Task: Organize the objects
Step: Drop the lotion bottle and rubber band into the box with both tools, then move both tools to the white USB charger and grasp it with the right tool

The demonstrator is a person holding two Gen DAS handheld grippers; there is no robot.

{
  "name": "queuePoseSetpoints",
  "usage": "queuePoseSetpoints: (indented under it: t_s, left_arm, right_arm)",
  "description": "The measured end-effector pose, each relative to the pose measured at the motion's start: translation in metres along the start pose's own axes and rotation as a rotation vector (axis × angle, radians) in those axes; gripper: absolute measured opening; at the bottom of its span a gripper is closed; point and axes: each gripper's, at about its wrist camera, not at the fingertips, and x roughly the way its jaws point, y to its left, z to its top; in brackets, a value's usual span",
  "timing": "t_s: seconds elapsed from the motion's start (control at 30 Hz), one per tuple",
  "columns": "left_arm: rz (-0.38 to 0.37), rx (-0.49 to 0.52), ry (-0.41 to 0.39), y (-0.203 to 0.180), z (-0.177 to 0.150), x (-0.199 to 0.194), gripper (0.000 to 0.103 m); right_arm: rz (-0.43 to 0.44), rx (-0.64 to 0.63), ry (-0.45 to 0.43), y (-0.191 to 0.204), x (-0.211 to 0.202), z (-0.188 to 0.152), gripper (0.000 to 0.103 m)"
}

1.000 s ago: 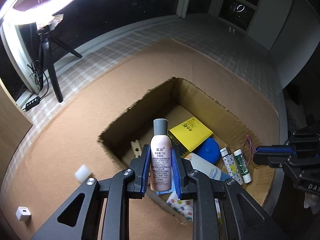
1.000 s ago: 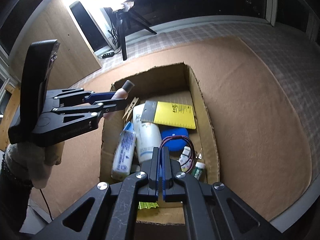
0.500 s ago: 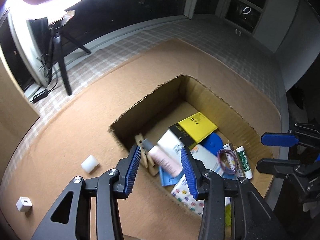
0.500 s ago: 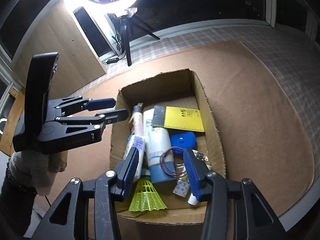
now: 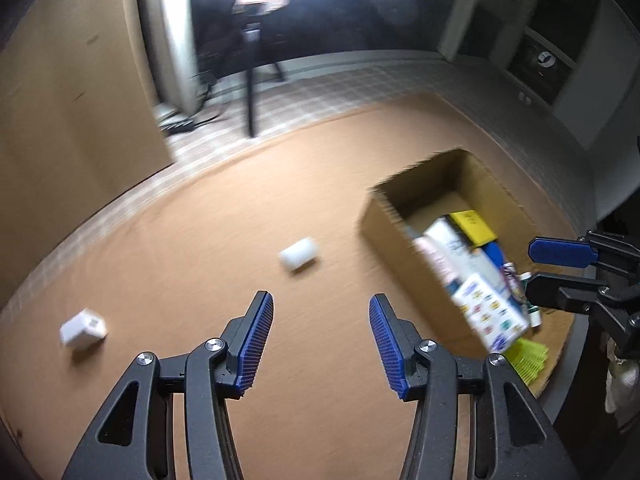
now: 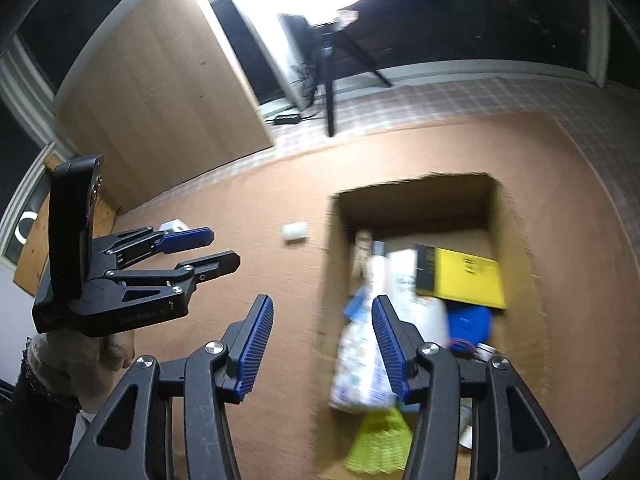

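While the left gripper (image 5: 321, 340) hangs over bare brown mat with its jaws just opened and nothing between them, its own view puts the small white cylinder (image 5: 299, 253) ahead and slightly left, lying on its side with its long axis roughly crosswise, the white cube-shaped block (image 5: 83, 328) farther left, and the cardboard box (image 5: 404, 236) of sorted things off to the right. From the right wrist, the right gripper (image 6: 322, 344), likewise just opened and empty, sits at the box's near-left edge. I'd judge the left gripper nearer both loose pieces.
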Motion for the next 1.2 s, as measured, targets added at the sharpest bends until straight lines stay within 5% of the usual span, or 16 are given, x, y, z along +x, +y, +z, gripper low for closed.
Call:
queuePoseSetpoints:
  t_s: [0.77,1.2]
  left_arm:
    - [0.152,-0.367,-0.067,0.201,-0.093,-0.036,0.054]
    - [0.095,-0.371,-0.084,0.248,-0.096,-0.011,0.053]
  right_arm:
    - [0.159,-0.066,0.075,0.131,0.12,0.06,0.048]
    - [0.283,0.007,0.175,0.196,0.212,0.089,0.048]
